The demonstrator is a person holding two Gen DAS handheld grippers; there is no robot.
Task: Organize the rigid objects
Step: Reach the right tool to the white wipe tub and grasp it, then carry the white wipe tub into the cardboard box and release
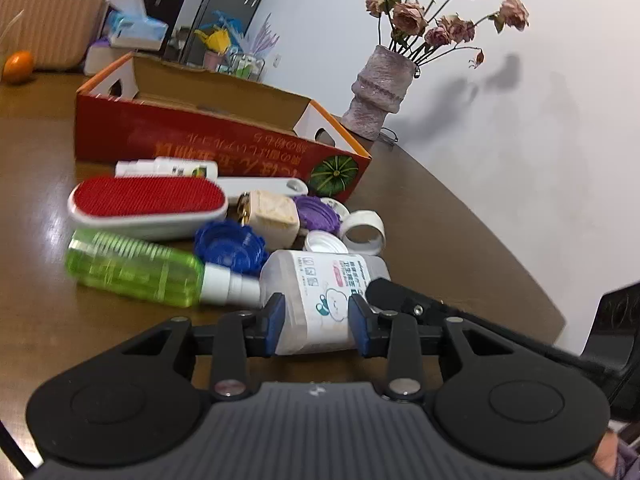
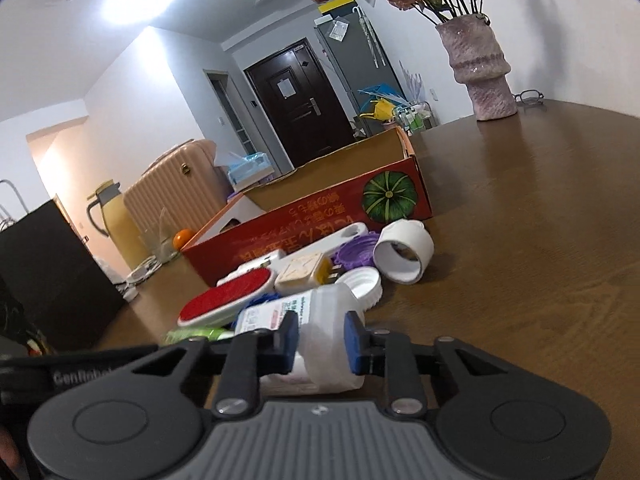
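Both tools have hold of the same clear plastic bottle (image 1: 320, 300), which lies on its side on the brown counter (image 1: 460, 240) at the near edge of the clutter. The left hand-held gripper (image 1: 316, 326) pinches its labelled body between blue pads, and the right hand-held gripper (image 2: 322, 340) clamps its other end (the neck or base, hard to tell which). Just beside it lie a green spray bottle (image 1: 136, 268), a red lint brush (image 1: 148, 204) and a white screw cap (image 2: 360, 282). The open red box (image 1: 208, 136) stands behind them.
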